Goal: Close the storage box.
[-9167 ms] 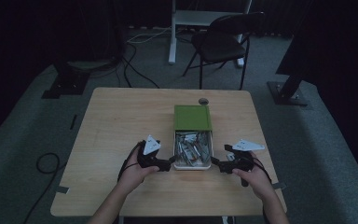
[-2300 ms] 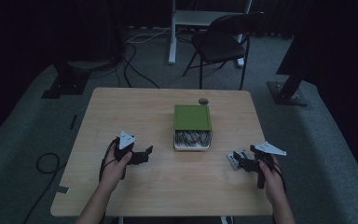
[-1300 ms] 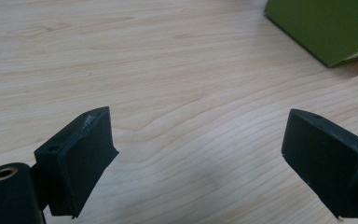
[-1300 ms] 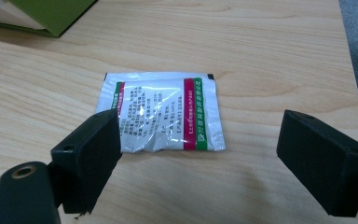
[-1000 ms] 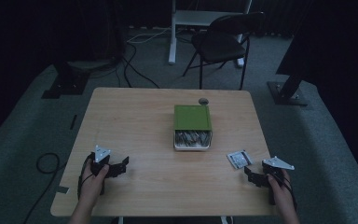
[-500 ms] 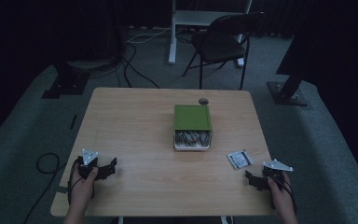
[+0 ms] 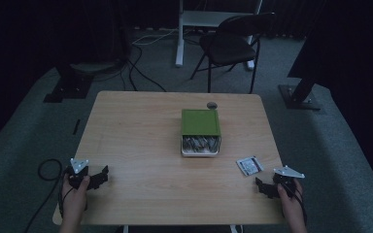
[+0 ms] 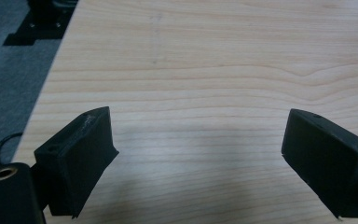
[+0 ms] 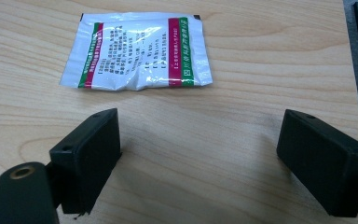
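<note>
A green box (image 7: pixel 200 122) with its white drawer (image 7: pixel 201 145) pulled out toward me sits mid-table; the drawer holds several small packets. One white packet (image 7: pixel 249 165) (image 9: pixel 137 50) with green and red stripes lies flat on the wood near the right front corner. My right gripper (image 7: pixel 263 187) (image 9: pixel 198 161) rests open just short of that packet, nothing between its jaws. My left gripper (image 7: pixel 98 176) (image 8: pixel 198 161) is open near the table's front left edge, over bare wood.
A small dark round object (image 7: pixel 211 105) lies behind the green box. The table edge (image 8: pixel 46 88) runs close beside the left gripper, with grey carpet and a cable loop (image 7: pixel 46 170) below. A black folding chair (image 7: pixel 230 41) stands beyond the table.
Both hands have drawn back from the box toward the front corners. The right gripper left the white packet on the table; the drawer is pushed partly back in compared with the earliest frame.
</note>
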Demonstrator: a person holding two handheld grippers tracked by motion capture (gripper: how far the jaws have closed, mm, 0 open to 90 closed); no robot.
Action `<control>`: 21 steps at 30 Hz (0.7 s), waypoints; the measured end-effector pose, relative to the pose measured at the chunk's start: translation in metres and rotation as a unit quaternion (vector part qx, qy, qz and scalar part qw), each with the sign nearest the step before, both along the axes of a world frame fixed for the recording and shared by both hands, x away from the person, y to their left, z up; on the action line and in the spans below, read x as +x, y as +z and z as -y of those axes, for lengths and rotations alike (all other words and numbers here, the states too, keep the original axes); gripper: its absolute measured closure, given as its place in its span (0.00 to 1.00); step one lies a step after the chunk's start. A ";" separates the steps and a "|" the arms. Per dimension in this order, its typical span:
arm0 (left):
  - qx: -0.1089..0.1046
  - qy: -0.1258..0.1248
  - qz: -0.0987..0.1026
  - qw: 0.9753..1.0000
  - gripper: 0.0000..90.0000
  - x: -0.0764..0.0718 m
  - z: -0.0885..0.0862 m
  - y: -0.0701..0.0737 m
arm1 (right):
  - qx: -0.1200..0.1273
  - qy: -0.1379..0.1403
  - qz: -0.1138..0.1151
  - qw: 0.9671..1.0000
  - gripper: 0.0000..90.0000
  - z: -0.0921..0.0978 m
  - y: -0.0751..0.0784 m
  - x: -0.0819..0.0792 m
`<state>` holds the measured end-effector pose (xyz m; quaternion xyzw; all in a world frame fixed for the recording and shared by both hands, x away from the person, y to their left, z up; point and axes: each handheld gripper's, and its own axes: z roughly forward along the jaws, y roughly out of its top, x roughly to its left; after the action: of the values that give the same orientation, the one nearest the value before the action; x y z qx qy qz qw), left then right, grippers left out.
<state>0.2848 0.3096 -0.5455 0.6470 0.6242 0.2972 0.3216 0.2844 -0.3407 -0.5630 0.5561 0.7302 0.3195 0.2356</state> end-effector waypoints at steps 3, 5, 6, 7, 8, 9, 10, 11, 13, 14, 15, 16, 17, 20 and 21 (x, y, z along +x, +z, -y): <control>0.005 0.006 -0.006 1.000 0.11 0.000 0.000 -0.002 | 0.000 0.000 0.000 1.000 0.14 0.000 0.000 0.000; 0.005 0.008 -0.012 1.000 0.11 0.000 0.001 -0.004 | 0.000 0.000 0.000 1.000 0.14 0.000 0.000 0.000; 0.007 0.008 -0.014 1.000 0.11 0.000 0.001 -0.004 | 0.000 0.000 0.000 1.000 0.14 0.000 0.000 0.000; 0.009 0.009 -0.018 1.000 0.11 0.000 0.001 -0.005 | 0.000 0.000 0.000 1.000 0.14 0.000 0.000 0.000; 0.009 0.009 -0.019 1.000 0.11 0.000 0.002 -0.006 | 0.000 0.000 0.000 1.000 0.14 0.000 0.000 0.000; 0.009 0.010 -0.020 1.000 0.11 0.001 0.002 -0.006 | 0.000 0.000 0.000 1.000 0.14 0.000 0.000 0.000; 0.010 0.011 -0.022 1.000 0.11 0.001 0.002 -0.006 | 0.000 0.000 0.000 1.000 0.14 0.000 0.000 0.000; 0.011 0.013 -0.022 1.000 0.11 0.000 0.003 -0.007 | 0.000 0.000 0.000 1.000 0.14 0.000 0.000 0.000; 0.008 0.016 -0.021 1.000 0.11 0.001 0.003 -0.007 | 0.000 0.000 0.000 1.000 0.14 0.000 0.000 0.000; 0.010 0.015 -0.023 1.000 0.11 0.000 0.004 -0.008 | 0.000 0.000 0.000 1.000 0.14 0.000 0.000 0.000; 0.010 0.015 -0.023 1.000 0.11 0.000 0.004 -0.008 | 0.000 0.000 0.000 1.000 0.14 0.000 0.000 0.000; 0.016 0.017 -0.025 0.999 0.11 0.001 0.005 -0.008 | 0.000 0.000 0.000 1.000 0.14 0.000 0.000 0.000; 0.016 0.017 -0.025 0.999 0.11 0.001 0.006 -0.008 | 0.000 0.000 0.000 1.000 0.14 0.000 0.000 0.000; 0.017 0.026 -0.036 0.999 0.11 0.000 0.006 -0.009 | 0.000 0.000 0.000 1.000 0.14 0.000 0.000 0.000; 0.018 0.028 -0.038 0.999 0.11 0.000 0.005 -0.009 | 0.000 0.000 0.000 1.000 0.14 0.000 0.000 0.000</control>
<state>0.2846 0.3043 -0.5546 0.6460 0.6483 0.2924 0.2771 0.2845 -0.3407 -0.5630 0.5559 0.7302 0.3196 0.2358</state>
